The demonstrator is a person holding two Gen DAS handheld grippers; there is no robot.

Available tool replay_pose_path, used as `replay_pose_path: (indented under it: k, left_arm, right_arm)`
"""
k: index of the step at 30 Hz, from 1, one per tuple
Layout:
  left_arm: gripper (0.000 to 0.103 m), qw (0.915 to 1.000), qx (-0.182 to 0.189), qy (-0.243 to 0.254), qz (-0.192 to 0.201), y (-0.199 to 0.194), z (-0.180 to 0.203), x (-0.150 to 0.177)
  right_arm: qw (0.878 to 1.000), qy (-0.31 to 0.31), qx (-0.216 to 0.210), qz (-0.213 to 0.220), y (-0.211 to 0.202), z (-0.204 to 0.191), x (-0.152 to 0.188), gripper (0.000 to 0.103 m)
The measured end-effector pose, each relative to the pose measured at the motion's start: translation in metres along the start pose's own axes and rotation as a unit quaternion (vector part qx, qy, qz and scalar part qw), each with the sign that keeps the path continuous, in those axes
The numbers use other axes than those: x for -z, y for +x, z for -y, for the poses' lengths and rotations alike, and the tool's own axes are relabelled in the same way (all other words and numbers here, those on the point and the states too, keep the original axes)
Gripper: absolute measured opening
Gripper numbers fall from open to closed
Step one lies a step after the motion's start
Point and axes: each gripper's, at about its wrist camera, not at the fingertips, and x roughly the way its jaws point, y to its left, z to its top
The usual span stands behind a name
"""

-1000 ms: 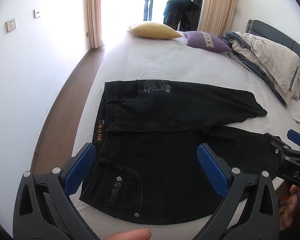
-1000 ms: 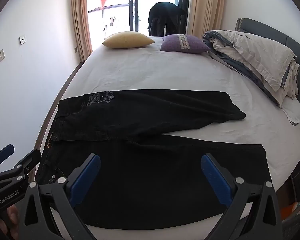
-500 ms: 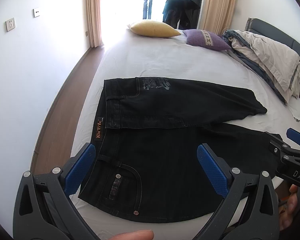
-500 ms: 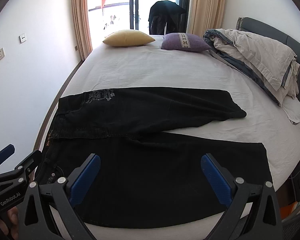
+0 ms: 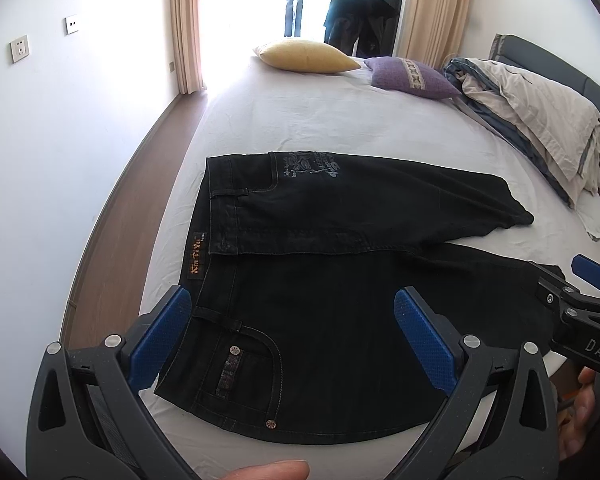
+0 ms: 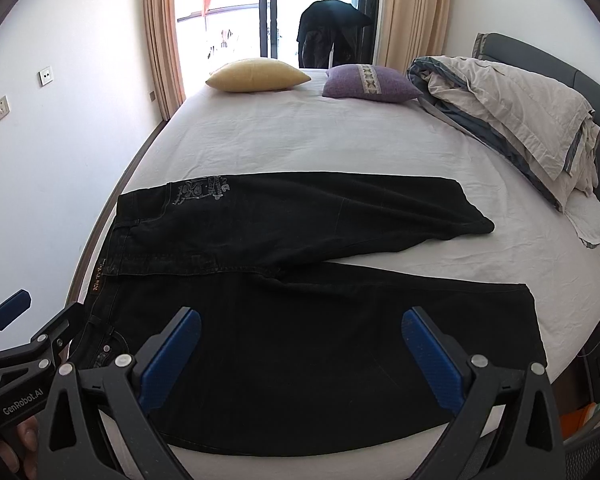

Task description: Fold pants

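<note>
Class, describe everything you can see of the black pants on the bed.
The black pants look like dark denim with pale stitching. They lie flat on the white sheet, waistband to the left, legs spread apart to the right. An orange-lettered patch sits at the waist, a grey print on the far hip, and a riveted pocket on the near one. Both grippers hover open, touching nothing.

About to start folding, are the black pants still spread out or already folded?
Spread out: the black pants lie flat on the bed, both legs apart, no fold.
</note>
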Motion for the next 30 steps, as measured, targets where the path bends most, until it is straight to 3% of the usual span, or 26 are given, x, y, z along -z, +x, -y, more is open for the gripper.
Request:
replay_pose_path:
  k: [30]
  left_arm:
    - [0.103,1.0000,0.001,0.001,-0.002,0.0012,0.0010,0.0026]
  right_arm:
    - [1.000,0.000,0.000,-0.002,0.0010,-0.0008,0.0016,0.103]
